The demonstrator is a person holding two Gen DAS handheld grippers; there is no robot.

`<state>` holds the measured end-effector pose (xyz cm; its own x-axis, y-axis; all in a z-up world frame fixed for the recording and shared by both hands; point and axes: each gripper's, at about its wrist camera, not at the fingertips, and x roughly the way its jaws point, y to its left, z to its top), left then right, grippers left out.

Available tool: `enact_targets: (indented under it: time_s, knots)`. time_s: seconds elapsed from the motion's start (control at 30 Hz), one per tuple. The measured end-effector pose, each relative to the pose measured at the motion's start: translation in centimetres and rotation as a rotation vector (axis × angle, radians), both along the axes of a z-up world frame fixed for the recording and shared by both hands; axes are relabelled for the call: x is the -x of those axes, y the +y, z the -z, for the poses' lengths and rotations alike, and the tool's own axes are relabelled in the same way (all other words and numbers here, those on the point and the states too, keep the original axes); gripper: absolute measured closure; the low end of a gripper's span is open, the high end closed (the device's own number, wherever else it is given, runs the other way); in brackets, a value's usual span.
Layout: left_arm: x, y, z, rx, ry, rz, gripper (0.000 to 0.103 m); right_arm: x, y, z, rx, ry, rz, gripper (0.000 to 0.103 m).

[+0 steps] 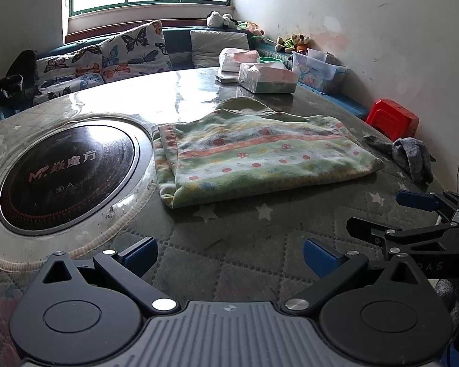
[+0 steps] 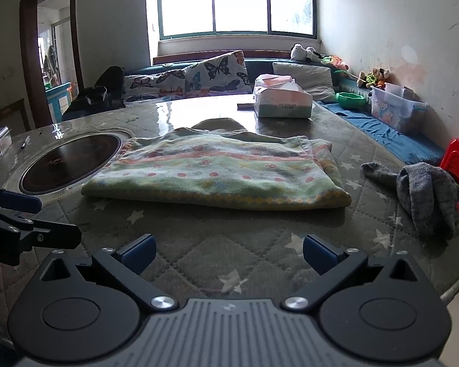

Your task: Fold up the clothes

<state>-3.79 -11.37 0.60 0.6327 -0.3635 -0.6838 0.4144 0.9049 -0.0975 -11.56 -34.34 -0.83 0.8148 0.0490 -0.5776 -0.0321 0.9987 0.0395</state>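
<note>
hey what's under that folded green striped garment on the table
The folded garment lies on the quilted star-pattern table cover, its left edge by the round cooktop. Anything beneath its layers is covered and cannot be seen.

Tissue box [image 2: 283, 101] (beside cooktop [image 1: 67, 168])

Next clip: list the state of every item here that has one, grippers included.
Striped green garment: folded, flat on the table.
Grey cloth: crumpled, unfolded, near the table edge.
Tissue pack: open on top.
Left gripper: open, empty.
Right gripper: open, empty.
Built-in hob: nothing on it.
</note>
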Motion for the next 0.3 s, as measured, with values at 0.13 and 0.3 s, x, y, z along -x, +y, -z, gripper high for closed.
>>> enact_targets:
  time_s: [0.13,0.3]
  knots:
    - [0.37,0.06,0.11,-0.003,-0.003,-0.011,0.000,0.41,0.00,0.08,0.000,-0.005,0.003,0.000]
    - [1.00,-0.03,0.23,-0.007,-0.007,-0.010,0.000,1.00,0.10,-0.05,0.004,-0.019,-0.001,0.000]
